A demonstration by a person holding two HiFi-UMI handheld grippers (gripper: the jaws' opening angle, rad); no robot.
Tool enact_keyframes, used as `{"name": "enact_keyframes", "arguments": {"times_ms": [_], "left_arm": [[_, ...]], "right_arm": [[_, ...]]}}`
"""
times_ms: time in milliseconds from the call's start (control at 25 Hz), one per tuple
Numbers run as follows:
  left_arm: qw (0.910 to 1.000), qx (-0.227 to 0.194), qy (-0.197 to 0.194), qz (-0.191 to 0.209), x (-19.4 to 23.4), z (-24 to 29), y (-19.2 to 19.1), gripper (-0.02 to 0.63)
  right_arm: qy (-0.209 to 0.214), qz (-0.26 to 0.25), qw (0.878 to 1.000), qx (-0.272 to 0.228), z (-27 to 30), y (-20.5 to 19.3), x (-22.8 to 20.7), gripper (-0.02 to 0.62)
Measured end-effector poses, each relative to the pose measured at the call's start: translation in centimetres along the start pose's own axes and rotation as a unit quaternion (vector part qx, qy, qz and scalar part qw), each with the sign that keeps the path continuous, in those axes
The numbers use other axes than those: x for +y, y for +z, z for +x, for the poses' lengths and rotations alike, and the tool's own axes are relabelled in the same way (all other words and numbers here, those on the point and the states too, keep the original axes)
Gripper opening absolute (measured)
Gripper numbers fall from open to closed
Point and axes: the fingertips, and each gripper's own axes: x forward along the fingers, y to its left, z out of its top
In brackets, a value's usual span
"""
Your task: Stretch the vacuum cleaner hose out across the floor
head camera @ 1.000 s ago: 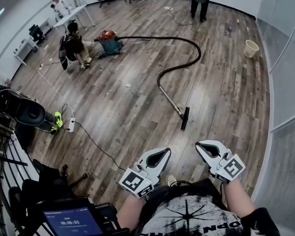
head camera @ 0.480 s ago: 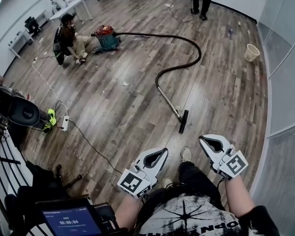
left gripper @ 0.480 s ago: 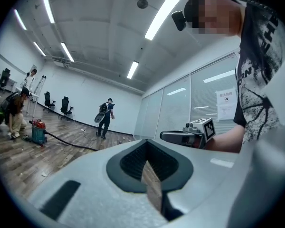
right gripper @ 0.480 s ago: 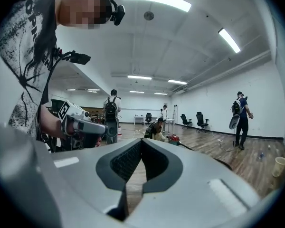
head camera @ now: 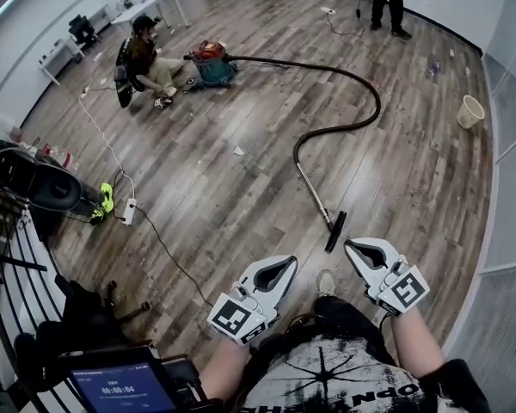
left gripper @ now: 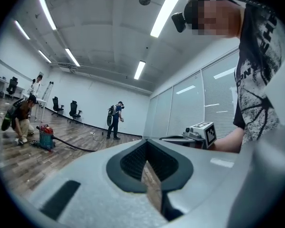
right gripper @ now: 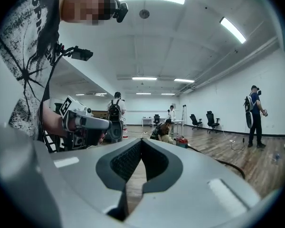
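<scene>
Left tongs (head camera: 285,267) and right tongs (head camera: 358,252) are both clenched and empty. Just ahead on the floor (head camera: 241,196) lies the nozzle (head camera: 335,231) on its stiff wand (head camera: 314,192). Beyond it the black hose (head camera: 365,84) loops back to the vacuum cleaner (head camera: 211,62) toward the far-left corner. The hose is probably light, ribbed and springy; the rigid wand looks the surest hold.

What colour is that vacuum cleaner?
The vacuum cleaner is teal with a red top; the head view shows it best.

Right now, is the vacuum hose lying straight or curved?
Curved: the hose loops in an S from the vacuum cleaner to the floor nozzle.
</scene>
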Motion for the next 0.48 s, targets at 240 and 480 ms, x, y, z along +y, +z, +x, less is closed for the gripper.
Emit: {"name": "enact_keyframes", "arguments": {"times_ms": [240,480], "left_arm": [[0.9998,-0.003,0.022,0.003,4.4,7.2,2.0,0.002],[0.9985,-0.007,0.054,0.001,7.2,12.2,3.4,0.002]], "right_arm": [[0.037,-0.004,0.999,-0.018,3.6,1.2,-8.3,0.008],[0.068,-0.004,0.997,-0.023,5.0,1.6,-14.4,0.008]]}}
